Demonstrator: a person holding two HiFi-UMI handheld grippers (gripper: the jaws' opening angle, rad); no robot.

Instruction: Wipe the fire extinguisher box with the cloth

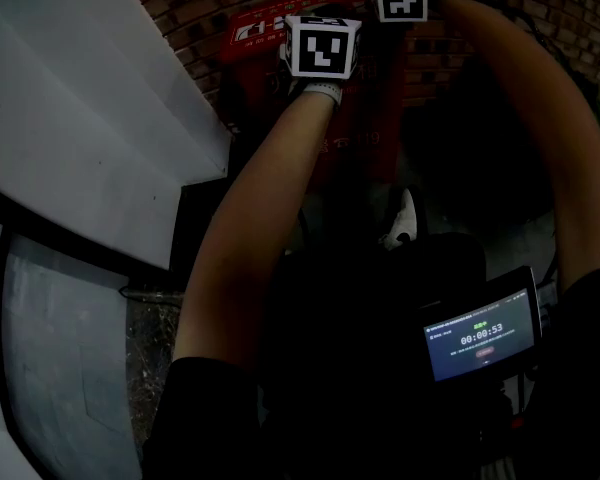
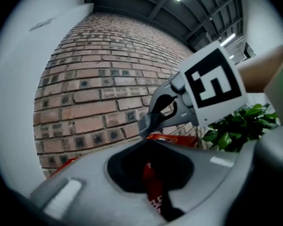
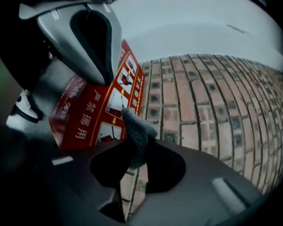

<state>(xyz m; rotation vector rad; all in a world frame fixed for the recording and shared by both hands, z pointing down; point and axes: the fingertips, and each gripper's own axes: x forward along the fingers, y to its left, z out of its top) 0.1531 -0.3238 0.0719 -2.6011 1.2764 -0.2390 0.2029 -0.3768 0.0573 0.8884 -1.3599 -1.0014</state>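
The red fire extinguisher box (image 1: 352, 138) stands against the brick wall, with white print on its top (image 3: 99, 112). Both my arms reach toward its top. My right gripper (image 3: 139, 147) is shut on a grey cloth (image 3: 137, 135) that sticks up from the jaws, close to the box's top edge. In the left gripper view the right gripper (image 2: 155, 119) shows with the cloth (image 2: 150, 122) at its tip. My left gripper (image 2: 148, 145) hangs over the box (image 2: 153, 192), jaws together with nothing seen between them. Its marker cube (image 1: 323, 48) hides its jaws in the head view.
A brick wall (image 1: 540, 8) runs behind the box and a white wall panel (image 1: 80, 118) slants on the left. A green plant (image 2: 236, 126) grows to the right. A shoe (image 1: 402, 223) stands on the floor below, and a lit screen (image 1: 480, 338) sits near my chest.
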